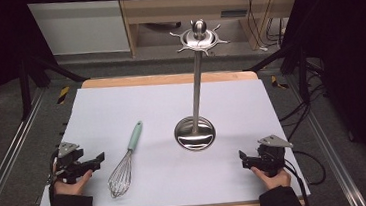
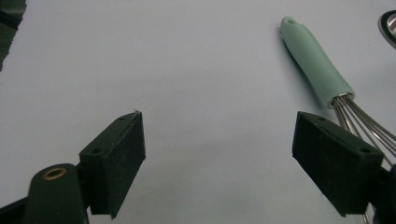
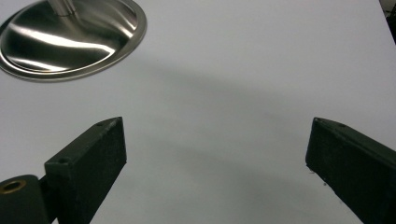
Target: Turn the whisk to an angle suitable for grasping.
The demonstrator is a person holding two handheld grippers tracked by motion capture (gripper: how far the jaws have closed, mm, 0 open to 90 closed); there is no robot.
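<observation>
White sheet (image 1: 121,108) covers the wooden table (image 1: 169,77); both grippers' fingers (image 2: 116,154) (image 3: 91,163) rest released, whisk (image 1: 126,160) untouched.

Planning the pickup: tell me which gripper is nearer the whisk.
Left. The left gripper sits just left of the whisk, jaws open; the right gripper is far across the table, beyond the stand's base.

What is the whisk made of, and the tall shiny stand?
The whisk has thin bare wire loops, probably steel, and a matte mint-green handle that looks like plastic or silicone. The stand looks like polished metal, likely stainless steel: its round base mirrors the light.
</observation>
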